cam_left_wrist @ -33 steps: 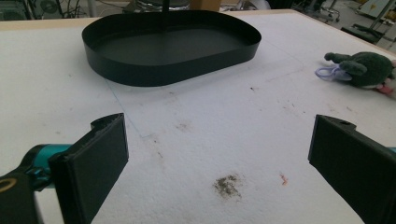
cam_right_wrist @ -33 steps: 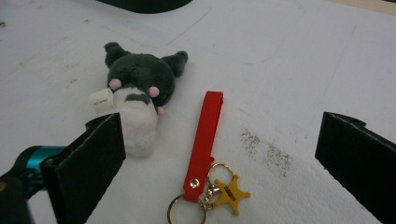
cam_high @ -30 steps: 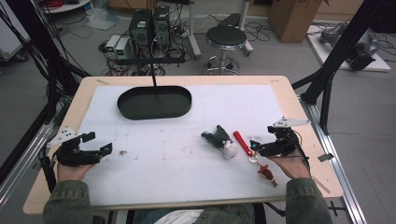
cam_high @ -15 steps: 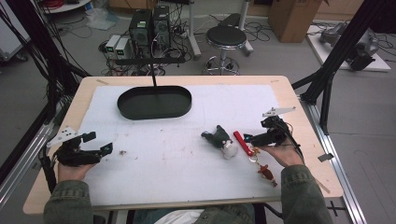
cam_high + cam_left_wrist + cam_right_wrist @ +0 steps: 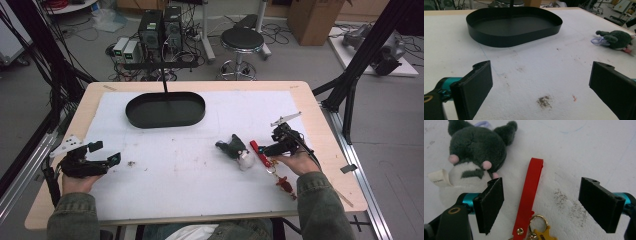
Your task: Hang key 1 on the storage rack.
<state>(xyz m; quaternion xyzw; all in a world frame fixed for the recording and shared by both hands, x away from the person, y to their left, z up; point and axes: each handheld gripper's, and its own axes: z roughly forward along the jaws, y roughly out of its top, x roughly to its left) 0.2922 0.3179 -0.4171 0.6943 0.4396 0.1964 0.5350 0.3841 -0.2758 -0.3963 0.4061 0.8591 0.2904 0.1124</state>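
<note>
Your right gripper (image 5: 264, 150) sits low over the white foam mat (image 5: 200, 180) at the right side of the light wooden table (image 5: 325, 150), with its black jaws standing fairly wide and nothing pinched between them; they have just been closing in a little. In the right gripper view the flat red strap (image 5: 529, 192) of a keychain lies on the mat between the two jaws, nearer the left one, and neither pad touches it. At the strap's near end a gold metal ring (image 5: 538, 221) joins it to a small yellow charm (image 5: 544, 235). In the high view the strap (image 5: 260, 152) runs from just beside your gripper toward your right hand (image 5: 300, 162), and a dark red trinket (image 5: 285, 186) lies on the mat near your sleeve. Just beside the strap, on the side toward the middle of the table, lies the dark grey plush toy with a white belly and pink spots (image 5: 474, 152), its paper label sticking out. Your left gripper (image 5: 107, 159) rests at the left edge of the mat with its jaws wide apart and empty; a brown smudge (image 5: 544, 101) marks the mat between them. The black oval metal tray (image 5: 137, 117) stands at the far side of the mat, well apart from both grippers.
</note>
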